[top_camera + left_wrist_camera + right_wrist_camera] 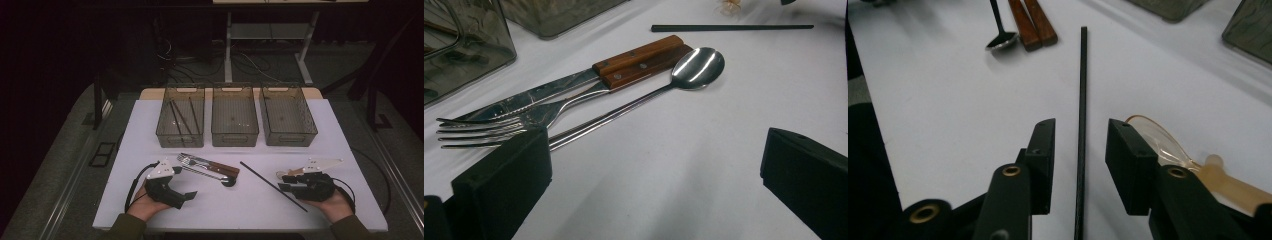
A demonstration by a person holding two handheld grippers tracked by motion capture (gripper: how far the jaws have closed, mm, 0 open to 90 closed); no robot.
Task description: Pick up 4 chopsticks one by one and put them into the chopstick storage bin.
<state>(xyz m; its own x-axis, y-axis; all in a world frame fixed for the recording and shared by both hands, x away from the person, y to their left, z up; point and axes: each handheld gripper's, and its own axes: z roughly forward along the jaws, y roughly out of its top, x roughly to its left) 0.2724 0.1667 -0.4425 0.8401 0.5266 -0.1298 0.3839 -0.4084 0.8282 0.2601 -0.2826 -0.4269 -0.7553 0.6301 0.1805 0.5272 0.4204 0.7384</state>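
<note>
White table [150,200], chopsticks [181,119] in leftmost bin [180,140]; both grippers' jaws apart, right gripper [1079,165] astride loose chopstick [1082,90].

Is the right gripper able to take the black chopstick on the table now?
Probably yes. The chopstick lies between the open jaws of the right gripper, with nothing over it. The clear plastic spoon lies just beside one jaw.

Three bins [234,131] stand in a row at the far side of the bench [240,200]. Nearer, cutlery [207,168] lies left of a chopstick [272,185]; a plastic spoon [1168,147] lies right.
</note>
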